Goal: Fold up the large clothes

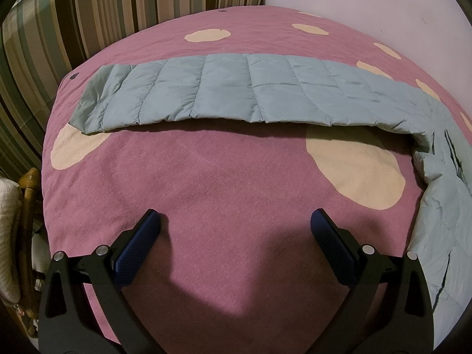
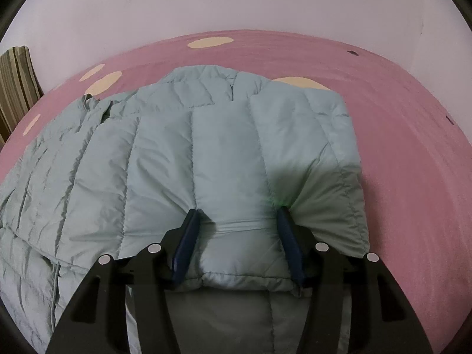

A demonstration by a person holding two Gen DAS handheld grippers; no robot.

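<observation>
A pale blue-green quilted puffer jacket lies on a pink bed cover with cream spots (image 1: 224,177). In the left wrist view its sleeve (image 1: 224,91) stretches flat across the bed, with the body at the right edge. My left gripper (image 1: 236,224) is open and empty above bare cover, well short of the sleeve. In the right wrist view the jacket body (image 2: 165,147) fills the middle. My right gripper (image 2: 239,215) has its fingers partly closed around a bunched fold of the jacket's edge (image 2: 244,236), with fabric pinched between the blue pads.
A striped cushion (image 1: 88,17) stands at the back left of the bed. A pale wall (image 2: 236,3) runs behind the bed. A wooden chair with a light cushion (image 1: 17,224) stands off the bed's left edge. Bare pink cover (image 2: 413,147) lies right of the jacket.
</observation>
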